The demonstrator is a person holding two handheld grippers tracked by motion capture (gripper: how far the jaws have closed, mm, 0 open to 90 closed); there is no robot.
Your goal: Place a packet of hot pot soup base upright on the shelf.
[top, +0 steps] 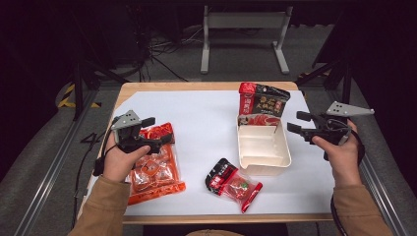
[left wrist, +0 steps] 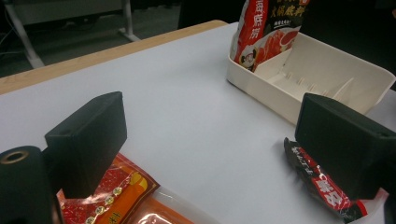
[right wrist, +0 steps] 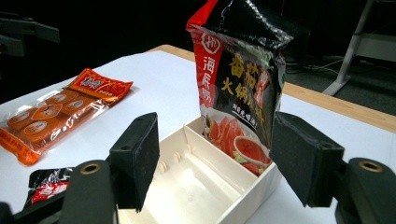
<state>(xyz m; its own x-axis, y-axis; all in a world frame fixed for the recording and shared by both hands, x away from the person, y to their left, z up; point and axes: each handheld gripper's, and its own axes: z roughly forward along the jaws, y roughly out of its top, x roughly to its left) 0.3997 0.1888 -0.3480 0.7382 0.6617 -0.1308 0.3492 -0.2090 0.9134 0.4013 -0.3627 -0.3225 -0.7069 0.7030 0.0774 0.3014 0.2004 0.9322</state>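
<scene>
A cream bin (top: 263,147) is set toward the right side of the desk (top: 206,123), nearer the far edge than the near one, and is split by a low wall into a small far compartment and a larger near one. A red-and-black pouch (top: 261,102) is stood upright in the far compartment, its top leaning against nothing – the narrow slot is what keeps it on end, and the big compartment is thereby left free, presumably for the packs not yet stowed. The right gripper (top: 294,122) is held level just off the bin's right side, with its jaws spread wide and nothing between them; in the right gripper view the pouch (right wrist: 240,79) is framed in the gap, well ahead of the pads, so the gripper seems kept apart from it rather than set to grasp. A small dark packet (top: 233,184) lies flat near the near edge, just beside the bin's near left corner. An orange pack (top: 155,164) lies flat by the left edge, and the left gripper (top: 156,132) is held above its far end – jaws wide and empty, with the pack (left wrist: 107,196) below them in the left gripper view. It is judged that this pack is the next thing to be picked up.
</scene>
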